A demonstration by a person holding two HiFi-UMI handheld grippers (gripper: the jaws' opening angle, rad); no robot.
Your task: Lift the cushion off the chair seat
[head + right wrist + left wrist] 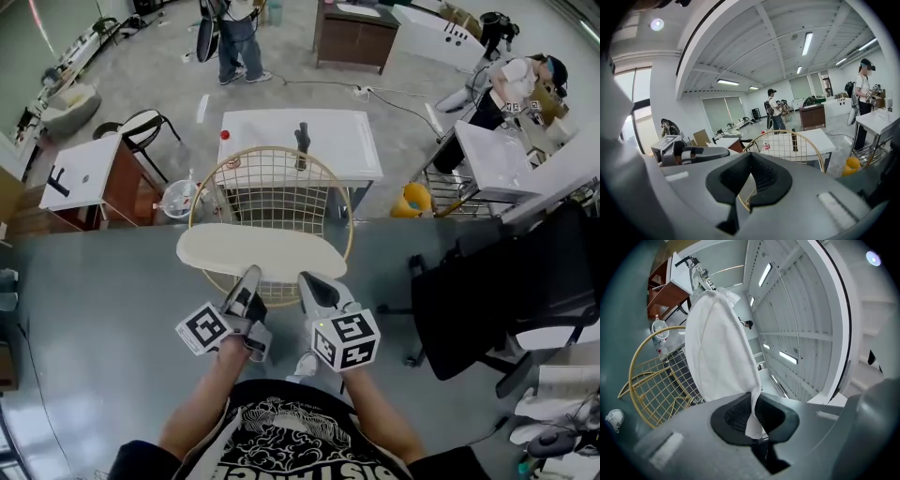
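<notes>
L gripper [753,414] is clamped on a pinched fold at the near edge of the cushion [717,348]. The white cloth runs right down betw. the pads. R gripper [750,161] has its tips together w/ nothing in them; thru the slit I only see the gold rim of the chair [787,143].

In the head view the cushion [262,251] sits level across the front of the wire chair [272,192], w/ L gripper [247,284] on its near edge and R gripper [314,286] just beside the same edge. Can't tell if R touches it. In the left gripper view the cushion stands off from the wire frame [651,380], so I judge it's clear of the seat.

Handling, my guess:
- Light; one pinch carries it.
- Soft cover that bunches at the pads, but the pad keeps its oval shape, so fairly firm inside.
- Not fragile and not slick, tho a thin fold could creep out.
- Best hold is deep on the edge seam, two spots well apart, so R should take the edge too.

Count: 1 cushion, 1 wire chair, 2 grippers, 1 white table [300,136] behind the chair, 1 black office chair [506,291] to the right.
</notes>
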